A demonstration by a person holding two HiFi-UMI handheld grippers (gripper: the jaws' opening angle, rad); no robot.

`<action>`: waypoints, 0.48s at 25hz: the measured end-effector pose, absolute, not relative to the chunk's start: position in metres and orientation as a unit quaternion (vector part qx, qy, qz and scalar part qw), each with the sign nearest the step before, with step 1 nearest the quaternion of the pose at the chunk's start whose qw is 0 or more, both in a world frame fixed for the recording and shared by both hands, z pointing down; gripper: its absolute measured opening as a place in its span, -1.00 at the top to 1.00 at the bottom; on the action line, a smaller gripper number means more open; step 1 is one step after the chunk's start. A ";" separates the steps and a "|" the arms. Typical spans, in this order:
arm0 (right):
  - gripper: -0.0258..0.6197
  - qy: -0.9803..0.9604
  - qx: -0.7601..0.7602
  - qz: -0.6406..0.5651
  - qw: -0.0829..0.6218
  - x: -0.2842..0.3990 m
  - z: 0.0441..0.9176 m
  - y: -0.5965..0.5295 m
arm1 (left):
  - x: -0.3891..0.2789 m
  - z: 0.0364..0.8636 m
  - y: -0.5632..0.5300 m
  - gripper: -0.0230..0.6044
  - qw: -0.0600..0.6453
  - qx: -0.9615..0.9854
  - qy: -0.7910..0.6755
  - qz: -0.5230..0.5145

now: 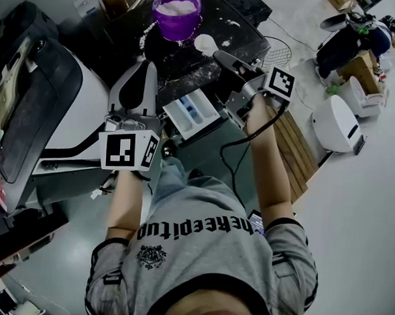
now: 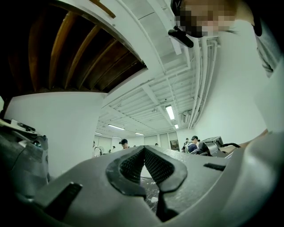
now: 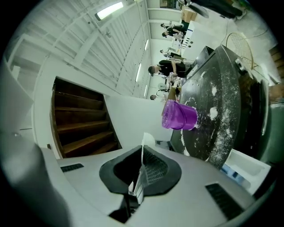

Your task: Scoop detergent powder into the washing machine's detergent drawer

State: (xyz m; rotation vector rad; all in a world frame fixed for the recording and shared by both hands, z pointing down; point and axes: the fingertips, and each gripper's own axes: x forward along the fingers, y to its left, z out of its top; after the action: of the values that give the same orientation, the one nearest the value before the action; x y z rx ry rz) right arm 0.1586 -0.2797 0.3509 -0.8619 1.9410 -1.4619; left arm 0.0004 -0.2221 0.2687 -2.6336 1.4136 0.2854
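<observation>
A person works 2 handheld grippers over a washing machine. The fingers of the right gripper (image 1: 219,56) (image 3: 142,155) are clamped on the thin handle of a white scoop (image 1: 206,44) (image 3: 147,139), whose bowl stands just past the fingertips. Whether the bowl carries powder cannot be made out. The fingers of the left gripper (image 1: 148,65) (image 2: 143,153) are closed tip to tip on nothing, raised to the left of the right pair.

Below and behind both sets of fingertips, the detergent drawer (image 1: 191,113) (image 3: 246,170) stands pulled open with its compartments showing. Ahead of the right fingers, the machine's dark top (image 1: 188,65) (image 3: 222,102) is dusted with spilled powder. Farther on sits the purple tub (image 1: 176,21) (image 3: 179,116), holding the white detergent powder (image 1: 176,7).

The scoop appears to be about level with the tub's near side, so the drawer is likely unfilled.

The main risk is more spillage. The handle is slim and pinched only at 1 spot, so it could twist between the fingers and tip the bowl on the way back to the narrow drawer. With the left fingers holding nothing, the tub has no brace and could slide or topple if the scoop digs in hard.
</observation>
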 end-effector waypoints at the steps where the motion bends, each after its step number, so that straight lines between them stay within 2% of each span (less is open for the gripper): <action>1: 0.90 0.722 -0.320 -0.546 0.278 0.160 0.353 -0.274 | 0.002 0.269 -0.217 0.92 0.069 -0.875 0.470 0.095; 12: 0.90 0.706 -0.304 -0.582 0.266 0.168 0.393 -0.225 | 0.014 0.281 -0.177 0.92 0.065 -0.866 0.488 0.087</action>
State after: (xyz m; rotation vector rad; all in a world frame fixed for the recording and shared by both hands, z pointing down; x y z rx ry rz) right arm 0.1684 -0.2253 0.3934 -0.8212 1.9049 -1.5709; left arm 0.0144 -0.1767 0.2813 -2.6130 1.4720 0.2632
